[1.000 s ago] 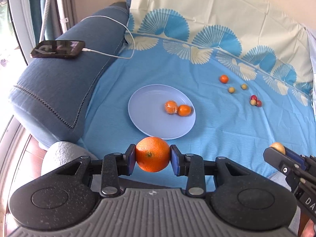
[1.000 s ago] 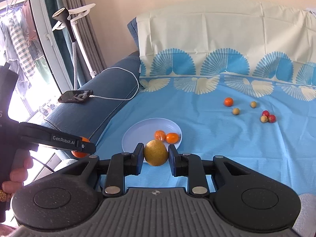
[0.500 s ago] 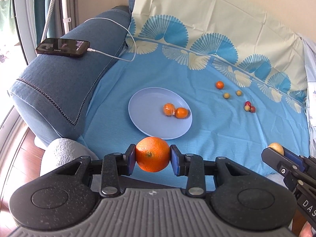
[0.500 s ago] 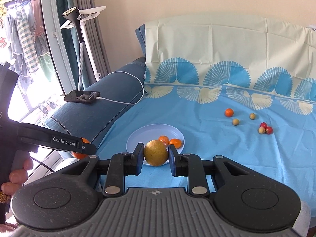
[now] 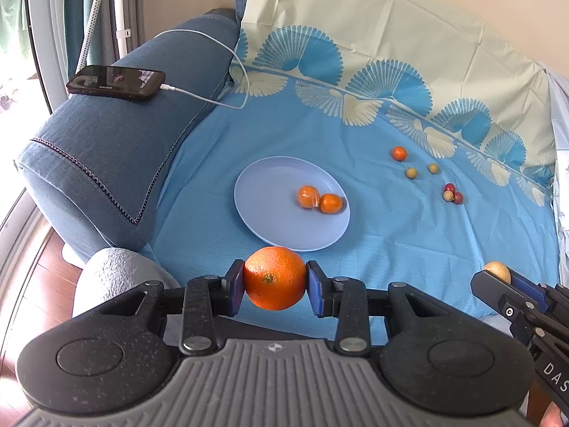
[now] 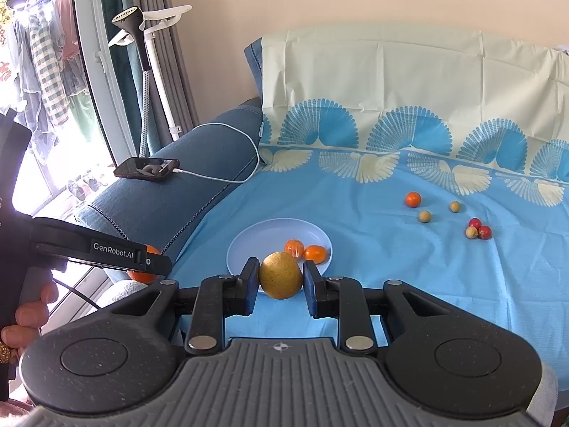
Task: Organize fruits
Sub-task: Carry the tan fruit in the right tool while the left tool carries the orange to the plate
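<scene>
Orange (image 5: 274, 283) between left tongs: dimpled, glossy peel. Pear (image 6: 281, 274) between right tongs: matt, speckled skin. Plate (image 5: 263, 192) ahead: smooth, plastic-looking. Sheet (image 5: 391, 235) beneath: thin creased cloth. Armrest (image 5: 117, 149) left: coarse woven fabric.

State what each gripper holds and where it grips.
The left gripper clamps the big orange across its sides. The right gripper clamps a yellowish pear-like fruit across its sides.

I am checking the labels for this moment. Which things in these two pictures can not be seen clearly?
- Orange, right wrist view: mostly hidden behind the left tongs.
- Yellow-brown fruit, left wrist view: mostly hidden behind the right tongs.
- Small round fruits on the cloth: too small to name.
- Phone screen: unreadable.
</scene>
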The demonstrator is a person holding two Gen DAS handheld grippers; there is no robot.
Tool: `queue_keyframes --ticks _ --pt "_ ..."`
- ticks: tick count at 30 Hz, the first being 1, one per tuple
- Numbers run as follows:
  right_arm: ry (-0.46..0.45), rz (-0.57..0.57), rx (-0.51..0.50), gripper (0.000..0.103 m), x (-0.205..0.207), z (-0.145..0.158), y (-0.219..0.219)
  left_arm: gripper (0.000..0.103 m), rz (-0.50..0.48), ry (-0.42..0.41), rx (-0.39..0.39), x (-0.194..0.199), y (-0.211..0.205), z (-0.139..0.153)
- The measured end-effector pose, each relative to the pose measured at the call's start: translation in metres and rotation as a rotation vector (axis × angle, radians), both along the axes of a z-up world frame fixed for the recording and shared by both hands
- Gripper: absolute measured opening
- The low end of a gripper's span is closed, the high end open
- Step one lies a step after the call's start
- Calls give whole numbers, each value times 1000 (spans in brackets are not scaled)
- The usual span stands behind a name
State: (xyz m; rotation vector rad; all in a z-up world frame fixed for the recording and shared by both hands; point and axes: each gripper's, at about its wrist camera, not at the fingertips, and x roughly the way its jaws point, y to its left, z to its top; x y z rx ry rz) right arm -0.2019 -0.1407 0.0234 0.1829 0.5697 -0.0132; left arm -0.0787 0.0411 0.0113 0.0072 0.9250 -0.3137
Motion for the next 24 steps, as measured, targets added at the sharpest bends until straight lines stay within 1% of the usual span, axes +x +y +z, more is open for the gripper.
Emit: queue_keyframes --ticks 13,19,24 --pt "42 14 -13 27 17 -6 3 40 18 33 4 16 2 -11" --pt "52 7 -31 27 31 -10 0 40 37 42 7 30 6 -15" --pt "80 4 -29 27 47 -18 -2 40 52 58 23 45 7 -22"
